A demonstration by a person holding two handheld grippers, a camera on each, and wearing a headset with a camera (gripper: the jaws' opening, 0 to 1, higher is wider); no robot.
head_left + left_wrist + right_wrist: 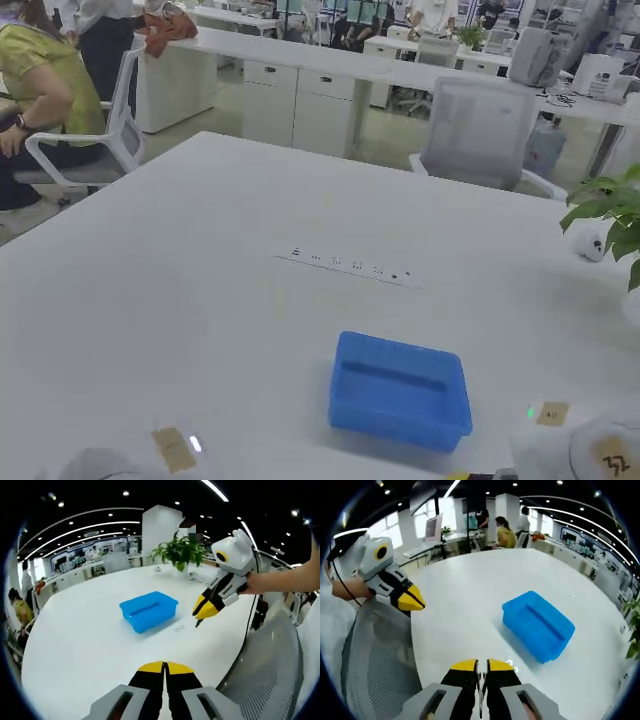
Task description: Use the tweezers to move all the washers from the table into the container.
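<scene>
A blue rectangular container (400, 392) stands open on the white table (200, 280), near its front edge. In the left gripper view the container (149, 610) lies ahead, and my left gripper (165, 667) is shut with nothing between its jaws. My right gripper (200, 617) comes in from the right, above the table beside the container, with a thin dark tweezer tip sticking out of its shut jaws. In the right gripper view my right gripper (481, 666) is shut on a thin metal strip, and small glints that may be washers (510, 663) lie just past its jaws.
A power strip (350, 266) is set into the table beyond the container. A grey mesh chair (270, 670) stands at the table's edge under both grippers. A potted plant (610, 215) is at the right. More desks, chairs and seated people (35, 80) are behind.
</scene>
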